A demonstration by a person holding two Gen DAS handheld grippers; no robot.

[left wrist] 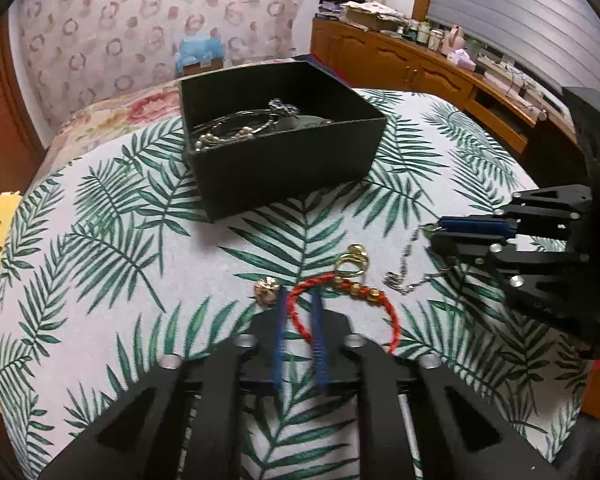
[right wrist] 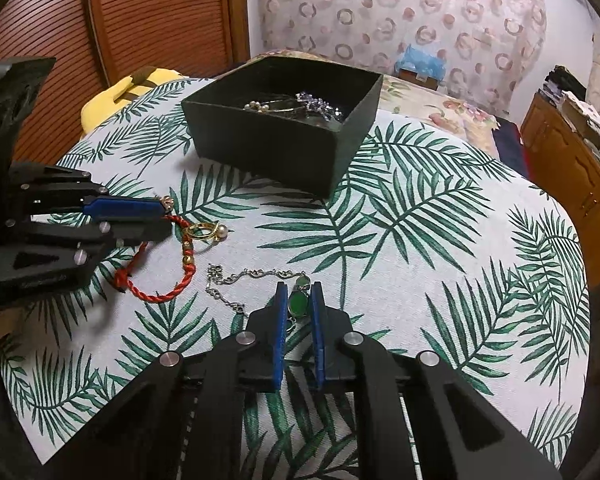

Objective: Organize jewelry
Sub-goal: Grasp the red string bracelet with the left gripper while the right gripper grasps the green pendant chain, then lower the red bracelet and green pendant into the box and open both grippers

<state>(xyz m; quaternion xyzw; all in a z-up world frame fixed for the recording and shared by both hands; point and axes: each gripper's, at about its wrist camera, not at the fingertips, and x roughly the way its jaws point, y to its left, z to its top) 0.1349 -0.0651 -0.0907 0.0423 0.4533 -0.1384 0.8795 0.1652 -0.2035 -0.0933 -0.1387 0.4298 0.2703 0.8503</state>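
A black open box (left wrist: 284, 160) (right wrist: 284, 144) holding pearl and silver jewelry stands on the leaf-print table. A red cord bracelet (left wrist: 340, 296) (right wrist: 160, 292) with gold beads lies in front of it, beside a gold ring (left wrist: 352, 262) (right wrist: 204, 232) and a small gold charm (left wrist: 266, 290). My left gripper (left wrist: 300, 296) (right wrist: 162, 216) straddles the red cord, its jaws narrowly apart. A silver chain bracelet with green stones (right wrist: 298, 302) (left wrist: 404, 276) lies to the right. My right gripper (right wrist: 298, 292) (left wrist: 430, 232) has its jaws on either side of a green stone, narrowly apart.
The table wears a white cloth with green leaves (left wrist: 100, 220) (right wrist: 440, 240). A yellow cushion (right wrist: 120, 92) lies beyond its left edge. A wooden sideboard (left wrist: 420, 68) with clutter runs along the right. A patterned curtain (right wrist: 400, 12) hangs behind.
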